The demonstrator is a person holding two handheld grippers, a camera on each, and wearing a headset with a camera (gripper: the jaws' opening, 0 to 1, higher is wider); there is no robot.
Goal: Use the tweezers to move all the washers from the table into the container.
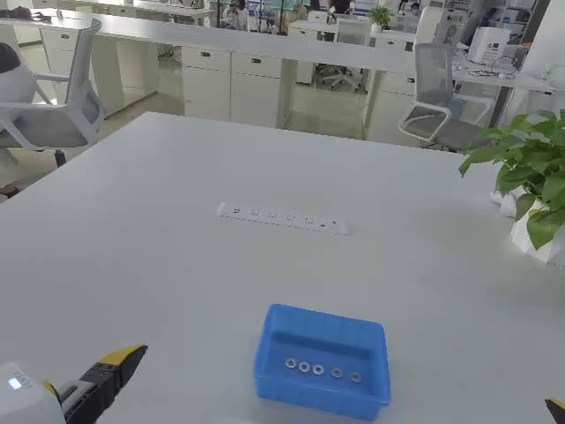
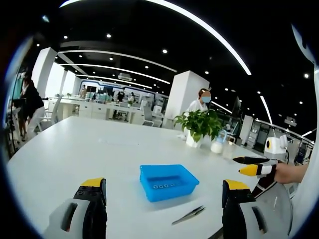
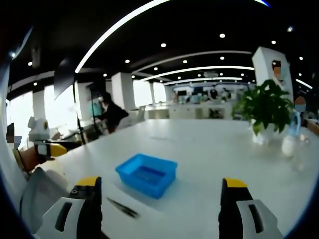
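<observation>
A blue container (image 1: 322,358) stands on the white table near its front edge, with a row of several washers (image 1: 318,367) lying inside. In the left gripper view the container (image 2: 167,181) holds the washers (image 2: 163,186), and the tweezers (image 2: 188,215) lie flat on the table just in front of it. The tweezers (image 3: 122,207) also lie before the container (image 3: 147,174) in the right gripper view. My left gripper (image 1: 93,378) hovers open at the lower left, empty. My right gripper (image 3: 158,183) is open and empty too, to the right of the container.
A white power strip (image 1: 282,217) lies mid-table beyond the container. A potted plant (image 1: 530,177) stands at the table's right edge, with a small bottle (image 2: 217,146) beside it. Office chairs and desks lie behind. People stand in the background.
</observation>
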